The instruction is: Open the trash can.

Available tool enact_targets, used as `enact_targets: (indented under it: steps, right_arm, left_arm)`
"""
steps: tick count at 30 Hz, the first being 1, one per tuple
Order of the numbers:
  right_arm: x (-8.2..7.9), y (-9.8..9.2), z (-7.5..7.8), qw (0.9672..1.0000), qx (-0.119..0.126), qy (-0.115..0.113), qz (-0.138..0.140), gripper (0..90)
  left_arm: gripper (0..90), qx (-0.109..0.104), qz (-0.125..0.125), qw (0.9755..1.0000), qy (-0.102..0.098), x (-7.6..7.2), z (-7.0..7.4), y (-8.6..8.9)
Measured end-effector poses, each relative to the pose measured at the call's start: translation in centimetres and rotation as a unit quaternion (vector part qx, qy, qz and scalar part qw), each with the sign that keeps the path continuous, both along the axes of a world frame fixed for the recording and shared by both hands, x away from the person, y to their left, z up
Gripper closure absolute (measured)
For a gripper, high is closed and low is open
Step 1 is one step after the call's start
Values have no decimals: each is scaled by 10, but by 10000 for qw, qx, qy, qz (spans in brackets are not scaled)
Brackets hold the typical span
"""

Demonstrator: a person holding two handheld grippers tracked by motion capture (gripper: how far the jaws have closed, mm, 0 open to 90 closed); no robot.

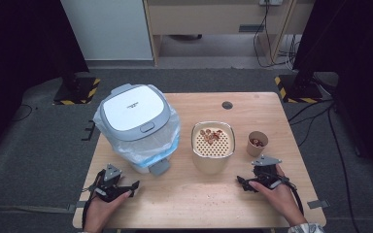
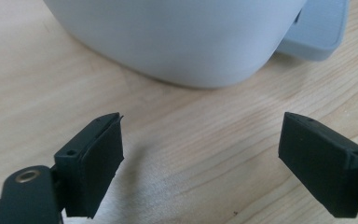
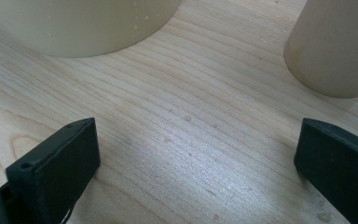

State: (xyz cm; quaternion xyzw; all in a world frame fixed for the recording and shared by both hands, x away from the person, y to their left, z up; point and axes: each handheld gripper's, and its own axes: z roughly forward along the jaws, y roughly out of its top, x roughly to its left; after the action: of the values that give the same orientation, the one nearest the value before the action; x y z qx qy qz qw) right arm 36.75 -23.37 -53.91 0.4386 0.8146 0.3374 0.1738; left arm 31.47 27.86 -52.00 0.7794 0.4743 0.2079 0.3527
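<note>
My left gripper (image 1: 118,184) rests on the wooden table (image 1: 189,199) near its front left, held by a hand. Its jaws stand open with nothing between them. In the left gripper view the open left gripper (image 2: 203,140) faces the rounded base of a white bin (image 2: 177,42) and its grey pedal (image 2: 317,28). My right gripper (image 1: 262,175) lies at the front right, also open and empty. In the right gripper view the right gripper (image 3: 198,144) points at bare wood between a cream container (image 3: 74,23) and a paper cup (image 3: 335,46).
The white bin (image 1: 135,121) has a grey-rimmed shut lid and a plastic liner. The cream container (image 1: 213,143) has a perforated insert with nuts on it. The small paper cup (image 1: 257,143) holds a few nuts. A round cable hole (image 1: 227,105) sits at the far edge.
</note>
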Motion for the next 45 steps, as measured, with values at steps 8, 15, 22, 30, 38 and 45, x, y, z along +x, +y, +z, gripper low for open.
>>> enact_targets:
  steps: [8, 15, 22, 30, 38, 45]
  right_arm:
    - [0, 0, 0, 10000, -17, -7, 24, 6]
    - [-1, 0, 0, 10000, -18, -10, 31, 6]
    - [-1, 0, 0, 10000, -17, -6, 40, 6]
    - [-2, 0, 0, 10000, -6, -8, 54, 6]
    - [-2, -1, 0, 10000, -10, -9, 83, 6]
    - [-3, -1, 0, 10000, -10, -8, 89, 6]
  left_arm:
    - [186, -255, 32, 9983, -519, -16, 20, -2]
    - [327, -190, -197, 9974, -669, -25, 29, -15]
    - [384, -154, -714, 9949, -693, -30, 29, -37]
    - [539, 20, -1064, 9916, -729, -22, 27, -55]
    - [625, 13, -1235, 9904, -623, -15, 26, -75]
    - [649, 137, -1256, 9898, -652, -4, 24, -90]
